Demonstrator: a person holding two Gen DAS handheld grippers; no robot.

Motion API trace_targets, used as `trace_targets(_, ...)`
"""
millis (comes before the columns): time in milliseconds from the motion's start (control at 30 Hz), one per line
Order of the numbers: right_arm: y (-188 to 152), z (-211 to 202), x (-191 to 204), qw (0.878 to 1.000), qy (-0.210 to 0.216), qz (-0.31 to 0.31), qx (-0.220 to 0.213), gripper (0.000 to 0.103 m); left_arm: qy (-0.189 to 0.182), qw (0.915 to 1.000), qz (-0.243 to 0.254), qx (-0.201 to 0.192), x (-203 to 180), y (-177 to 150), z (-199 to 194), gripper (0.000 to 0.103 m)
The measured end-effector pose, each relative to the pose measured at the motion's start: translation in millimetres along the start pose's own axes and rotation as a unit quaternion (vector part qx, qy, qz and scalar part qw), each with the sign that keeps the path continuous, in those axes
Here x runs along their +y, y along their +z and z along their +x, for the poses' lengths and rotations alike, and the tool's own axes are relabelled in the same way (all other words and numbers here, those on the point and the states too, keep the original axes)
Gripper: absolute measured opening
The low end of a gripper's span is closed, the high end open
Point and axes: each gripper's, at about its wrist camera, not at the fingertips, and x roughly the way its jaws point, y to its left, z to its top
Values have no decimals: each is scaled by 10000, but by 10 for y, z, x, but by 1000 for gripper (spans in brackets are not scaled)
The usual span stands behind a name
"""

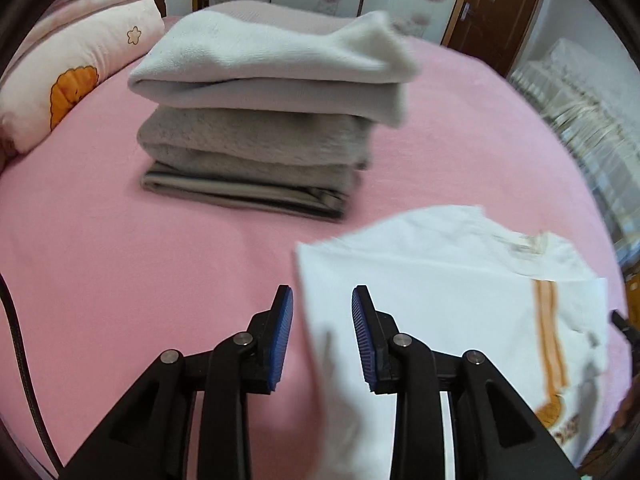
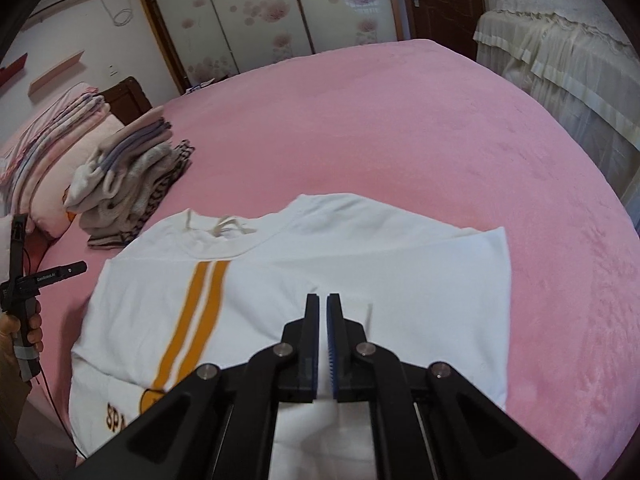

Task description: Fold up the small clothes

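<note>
White cotton T-shirt with twin orange stripes is lying partly folded on the pink bed sheet. My right claw is pinching a raised fold of it, jaws nearly together. My left claw is gaping open over its left edge, gripping nothing. Beyond, a stack of folded grey and white clothes is sitting beside a pink cartoon-print pillow.

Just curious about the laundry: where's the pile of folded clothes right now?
The pile of folded clothes sits on the pink bed, beside the pillow, beyond the white shirt.
</note>
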Motion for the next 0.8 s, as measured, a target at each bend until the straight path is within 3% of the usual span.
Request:
trace_targets(167, -131, 48, 457, 9995, 173, -263, -4, 4, -176, 9991, -327, -184, -471, -492, 36, 30)
trace_targets(300, -236, 199, 839, 9983, 404, -408, 56, 4, 104, 9980, -587, -221, -304, -815, 111, 30)
trace_targets(367, -300, 325, 951, 9979, 261, -569, 150, 4, 265, 9980, -540, -177, -273, -889, 220, 26)
trace_targets(433, -358, 422, 919, 9974, -15, -681, 229, 4, 353, 9984, -370, -230, -229, -916, 235, 19)
trace_targets(567, -451, 450, 533, 9966, -555, -523, 298, 3, 563, 9977, -217, -309, -55, -959, 150, 16)
trace_targets(667, -515, 387, 225, 9981, -460, -285, 307, 0, 671, 9958, -546, -286, 237, -996, 117, 22)
trace_targets(733, -540, 350, 170, 9982, -426, -312, 293, 0, 519, 9960, -681, -261, 380, -1033, 96, 22)
trace_targets(800, -560, 332, 196, 9977, -490, -396, 264, 0, 628, 9961, -543, -306, 371, -1055, 70, 22)
